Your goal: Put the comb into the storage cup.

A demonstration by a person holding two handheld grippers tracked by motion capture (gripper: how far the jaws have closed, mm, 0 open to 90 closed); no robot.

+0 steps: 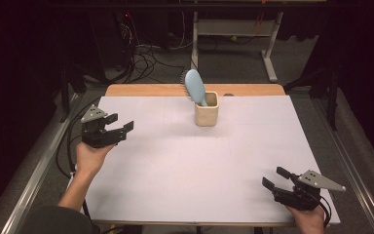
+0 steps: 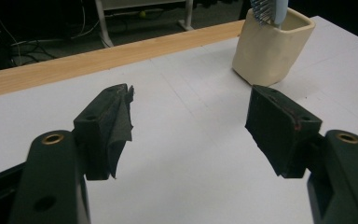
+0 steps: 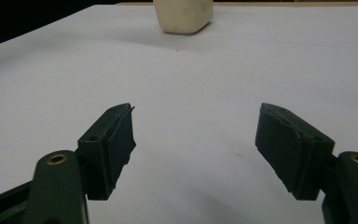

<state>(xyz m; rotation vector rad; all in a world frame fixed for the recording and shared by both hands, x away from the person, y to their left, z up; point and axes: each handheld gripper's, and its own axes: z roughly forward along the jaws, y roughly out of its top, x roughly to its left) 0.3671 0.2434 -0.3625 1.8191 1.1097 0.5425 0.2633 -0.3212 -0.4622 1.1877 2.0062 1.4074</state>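
Cream cup (image 1: 207, 114) holding blue hairbrush (image 1: 195, 87) stands beyond both jaws.

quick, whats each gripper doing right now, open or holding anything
left gripper: open, holding nothing
right gripper: open, holding nothing

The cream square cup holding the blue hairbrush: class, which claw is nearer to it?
Left. The left claw sits just left of the cream square cup; the right claw rests at the near right corner.
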